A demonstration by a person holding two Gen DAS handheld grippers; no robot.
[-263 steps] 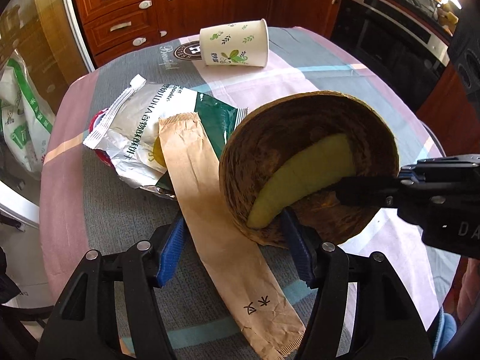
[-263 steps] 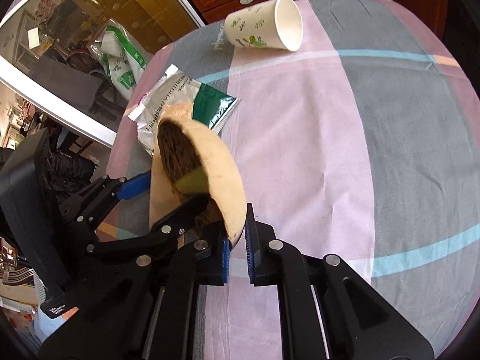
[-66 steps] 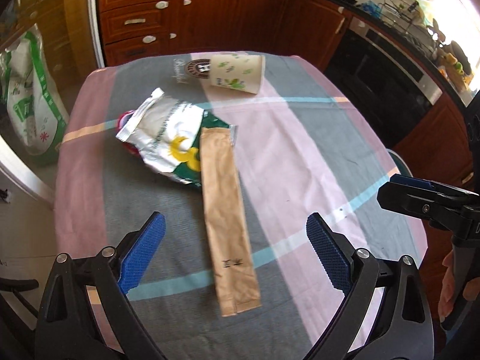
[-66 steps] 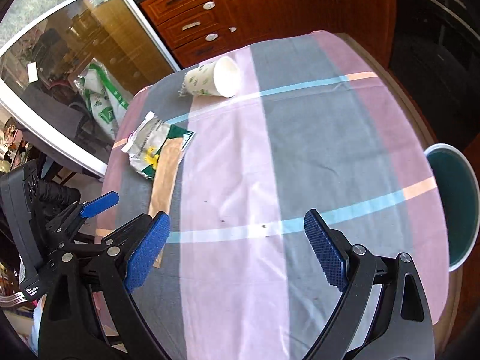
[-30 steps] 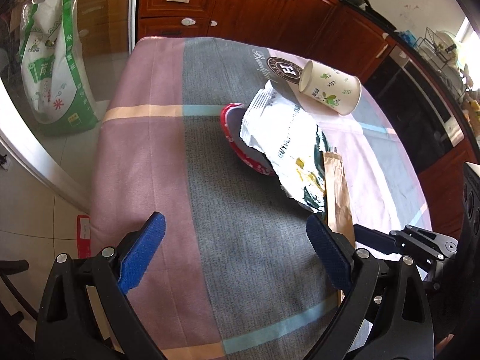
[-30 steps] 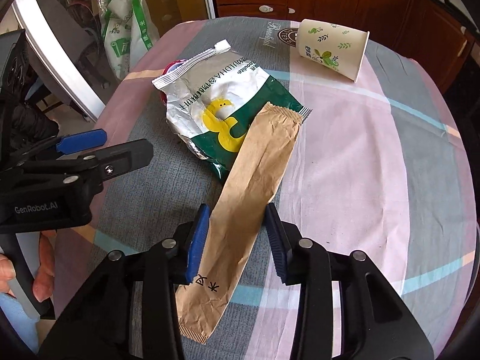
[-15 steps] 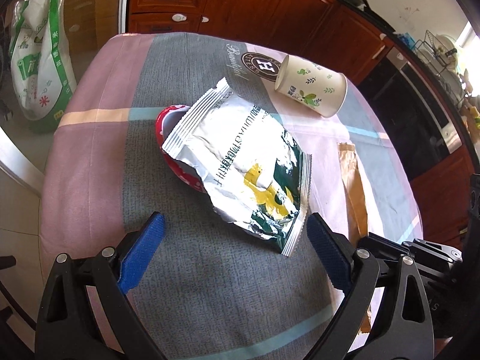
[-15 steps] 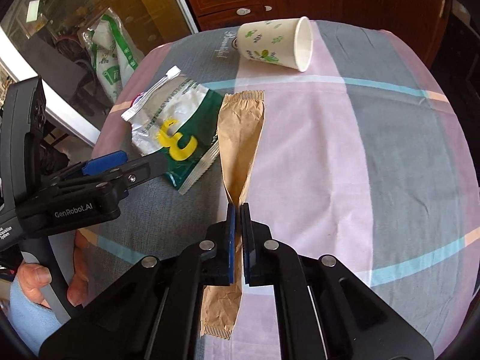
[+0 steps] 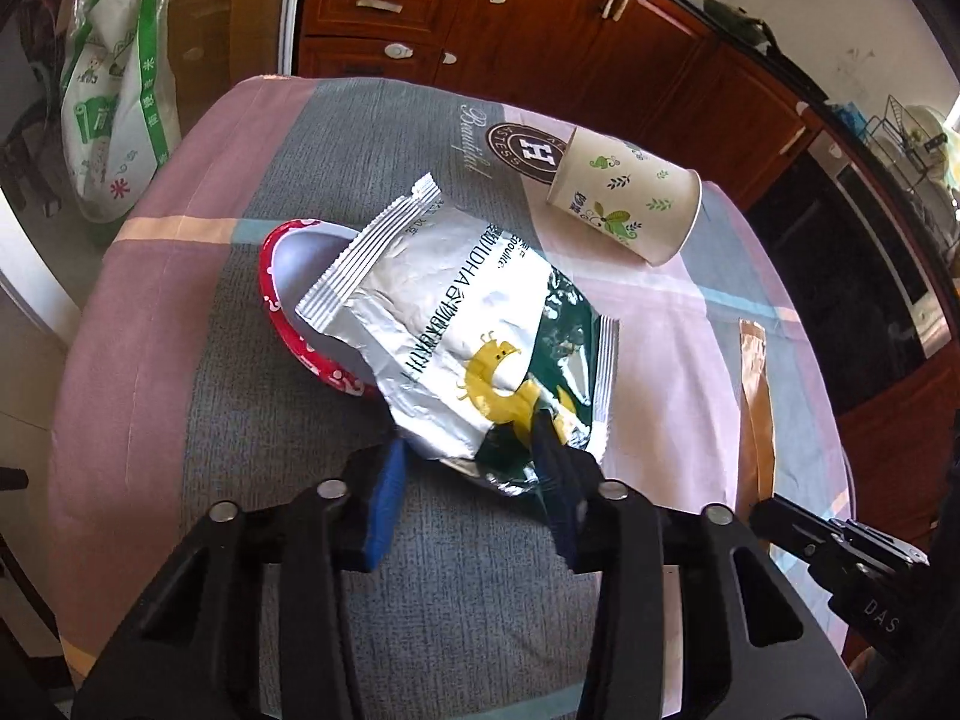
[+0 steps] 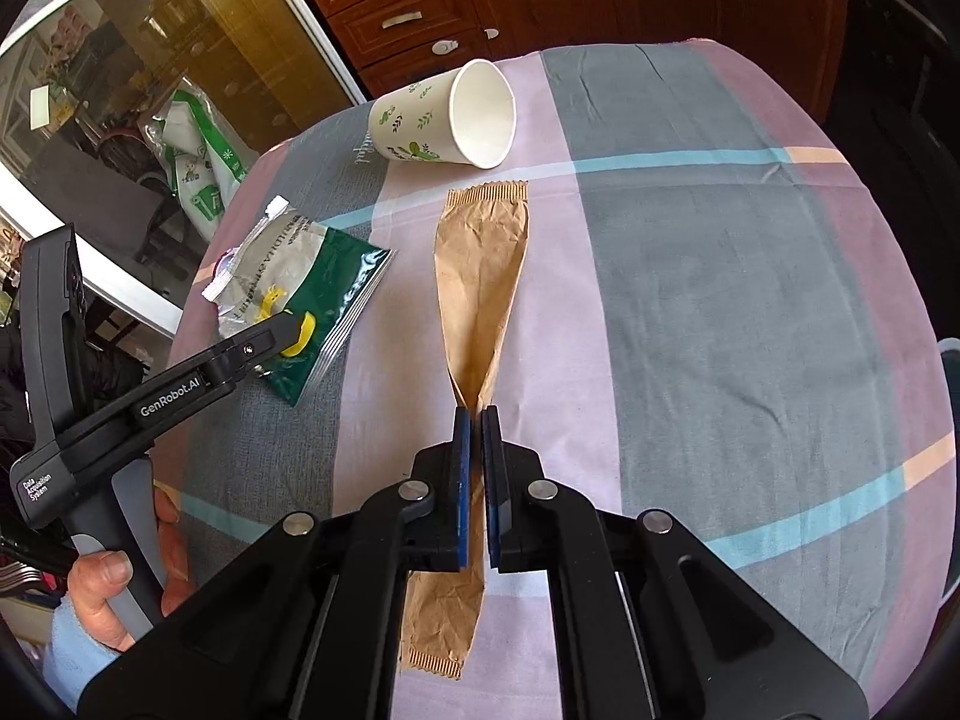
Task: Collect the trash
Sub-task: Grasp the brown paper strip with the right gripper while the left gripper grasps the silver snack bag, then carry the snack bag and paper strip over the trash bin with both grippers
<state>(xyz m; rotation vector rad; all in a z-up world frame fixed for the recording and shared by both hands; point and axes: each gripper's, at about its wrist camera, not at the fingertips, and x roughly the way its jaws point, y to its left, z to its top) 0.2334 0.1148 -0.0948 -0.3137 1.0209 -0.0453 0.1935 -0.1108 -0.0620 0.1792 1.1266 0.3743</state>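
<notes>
While the right gripper (image 10: pixel 475 420) clamps the paper sleeve (image 10: pixel 480 276) mid-length, the left gripper (image 9: pixel 474 468) has just been closing its jaws around the foil wrapper's (image 9: pixel 456 324) near corner.

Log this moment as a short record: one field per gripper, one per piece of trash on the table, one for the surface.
left gripper: jaws have just been closing around the near end of the foil snack bag, pads at its edges
right gripper: shut on the brown paper sleeve, pinched at mid-length
foil snack bag: crumpled, far end lying over the red paper bowl
paper cup: on its side, untouched
tablecloth: plaid, pink and grey
</notes>
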